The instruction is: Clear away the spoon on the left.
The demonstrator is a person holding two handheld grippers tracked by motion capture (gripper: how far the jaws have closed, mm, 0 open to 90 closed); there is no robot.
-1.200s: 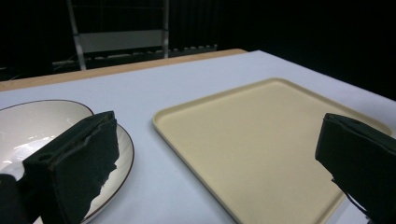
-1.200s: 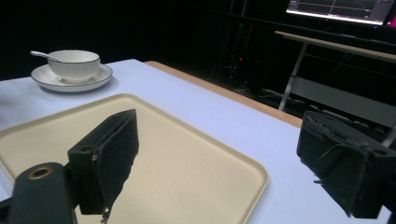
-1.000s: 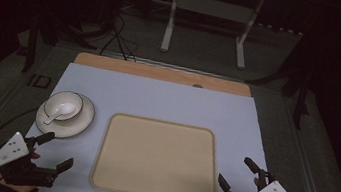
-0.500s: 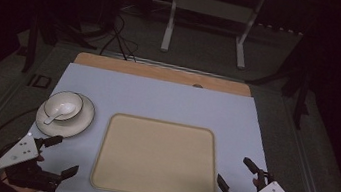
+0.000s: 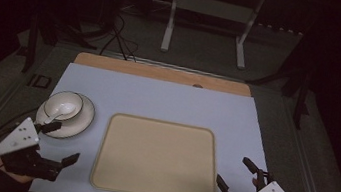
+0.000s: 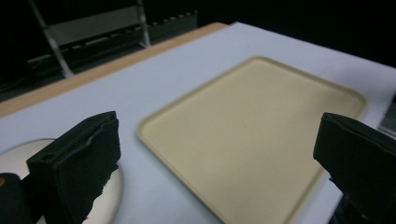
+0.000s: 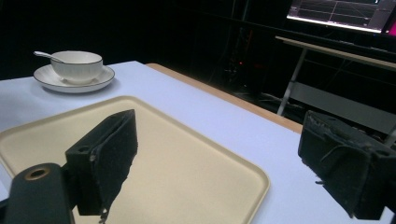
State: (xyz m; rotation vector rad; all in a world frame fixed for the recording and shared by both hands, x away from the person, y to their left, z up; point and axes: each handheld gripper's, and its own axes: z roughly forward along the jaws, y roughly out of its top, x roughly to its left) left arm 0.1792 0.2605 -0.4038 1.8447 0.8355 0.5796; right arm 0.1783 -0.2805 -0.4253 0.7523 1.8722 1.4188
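My left claw (image 5: 60, 143) has drawn back toward seven o'clock, off the saucer (image 5: 81, 123) holding bowl (image 5: 63, 104) and spoon (image 5: 56, 116) at nine o'clock. Both claws gape empty; my right (image 5: 238, 175) waits at five beside the tray (image 5: 157, 158).

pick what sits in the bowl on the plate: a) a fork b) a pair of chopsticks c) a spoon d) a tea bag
c: a spoon rests in the white bowl, its handle sticking out over the rim, and the bowl stands on the plate to the left of the beige tray.
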